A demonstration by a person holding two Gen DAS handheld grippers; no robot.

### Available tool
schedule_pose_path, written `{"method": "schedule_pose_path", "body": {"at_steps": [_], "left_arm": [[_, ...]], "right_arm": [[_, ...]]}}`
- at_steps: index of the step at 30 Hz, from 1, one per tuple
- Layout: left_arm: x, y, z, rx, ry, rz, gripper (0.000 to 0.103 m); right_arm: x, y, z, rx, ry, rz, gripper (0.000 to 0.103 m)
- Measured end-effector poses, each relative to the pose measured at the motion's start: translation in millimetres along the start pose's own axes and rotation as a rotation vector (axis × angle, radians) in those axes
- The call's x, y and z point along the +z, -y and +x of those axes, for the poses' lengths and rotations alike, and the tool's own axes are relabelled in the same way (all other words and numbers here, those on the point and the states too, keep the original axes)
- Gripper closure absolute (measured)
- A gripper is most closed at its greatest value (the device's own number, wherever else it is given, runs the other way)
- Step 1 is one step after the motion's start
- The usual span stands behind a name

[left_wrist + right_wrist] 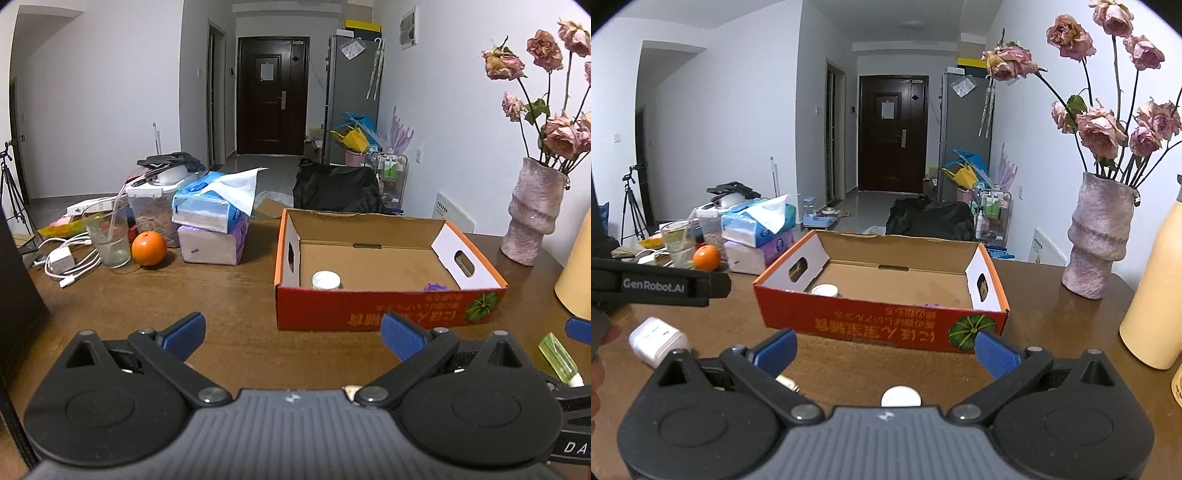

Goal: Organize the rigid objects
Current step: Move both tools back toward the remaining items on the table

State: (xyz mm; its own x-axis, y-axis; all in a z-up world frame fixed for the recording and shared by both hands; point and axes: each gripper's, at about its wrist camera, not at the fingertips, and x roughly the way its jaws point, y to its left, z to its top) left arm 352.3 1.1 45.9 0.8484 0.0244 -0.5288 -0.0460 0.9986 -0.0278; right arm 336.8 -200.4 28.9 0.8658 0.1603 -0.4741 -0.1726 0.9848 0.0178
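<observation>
The box (388, 273) sits open on the brown desk (221, 295), its red front wall facing both cameras. Inside it, a white cap (326, 280) lies near the front left corner, and a small purple thing (436, 287) lies near the front wall toward the right; what it is cannot be told.

The left claw (293, 334) hangs before the box, left of its middle, with its blue fingers (184, 332) wide apart and nothing between them. Just right of this claw, in front of the box's right corner, a yellow-green tube (557, 358) with a white tip lies on the desk.

The right claw (886, 350) faces the box's front wall, its jaws also spread wide and holding nothing. A white round lid (900, 397) lies on the desk in front of the box, between the two fingers but close to the claw's body, touched by neither. A white charger (657, 341) lies on the desk in front of the box's left corner, beside this claw's left finger.

Left of the box stand an orange (149, 248), a plastic cup (107, 236) and stacked tissue packs (210, 225). Right of the box stands a pink vase (532, 218) with dried roses, and nearer than the vase, a cream bottle (1152, 295).
</observation>
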Motion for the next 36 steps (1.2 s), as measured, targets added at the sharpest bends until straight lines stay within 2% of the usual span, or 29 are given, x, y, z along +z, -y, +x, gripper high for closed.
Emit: {"method": "schedule_pose_path", "body": {"at_steps": [11,21,27,36], "left_arm": [[-30.2,-14.4,-33.6,-0.013,0.003,-0.004,0.000],[-63.2,-24.9,-59.7,0.005,-0.017,-0.007,0.000],[-82.9,-27.0,-69.5,0.031,-0.035,0.024,0.000],[-118.0,-35.0,-66.7,0.043,-0.132,0.023,0.000]], "right_arm": [[-25.7,-17.7,-37.1,0.024,0.019,-0.026,0.000],[-49.2,-24.4,-58.1,0.039,0.014,-0.028,0.000],[-67.6,-24.4,-65.9,0.042,-0.003,-0.017,0.000],[-94.7,-21.2,-73.3,0.041,-0.041,0.013,0.000]]}}
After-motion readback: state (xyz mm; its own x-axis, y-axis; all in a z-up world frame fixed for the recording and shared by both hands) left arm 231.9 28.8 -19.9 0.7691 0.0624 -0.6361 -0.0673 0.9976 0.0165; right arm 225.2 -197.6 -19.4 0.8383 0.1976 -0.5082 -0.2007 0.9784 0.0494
